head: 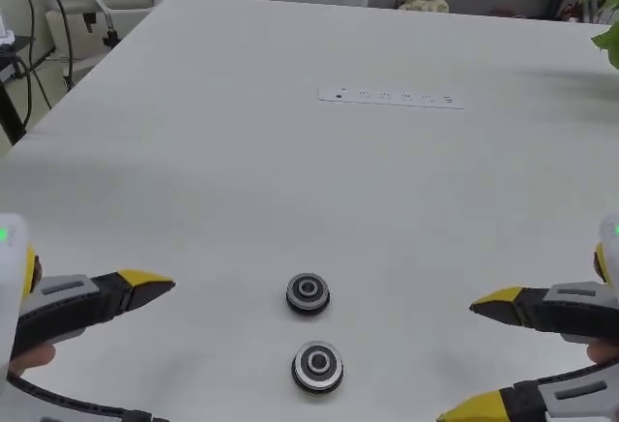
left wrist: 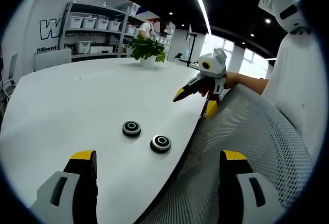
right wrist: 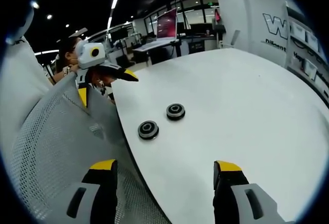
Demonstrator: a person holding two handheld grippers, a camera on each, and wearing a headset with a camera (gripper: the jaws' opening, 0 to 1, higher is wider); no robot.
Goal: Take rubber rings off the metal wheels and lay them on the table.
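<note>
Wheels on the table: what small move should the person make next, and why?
Probably bring the left hand-held gripper in to the nearer wheel to steady it. That wheel and the farther wheel both wear black rubber rings; the right hand-held gripper is open too, and neither touches a wheel.

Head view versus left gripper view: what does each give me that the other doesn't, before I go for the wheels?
Head view adds: the power strip laid out plainly beyond the wheels, and the left gripper seen from outside, jaws apart. Left gripper view adds: shelves of bins, the ceiling light strip and mesh past the table edge. Both share: the white table, the far wheel and near wheel, dark rings on, and the open right gripper.
</note>
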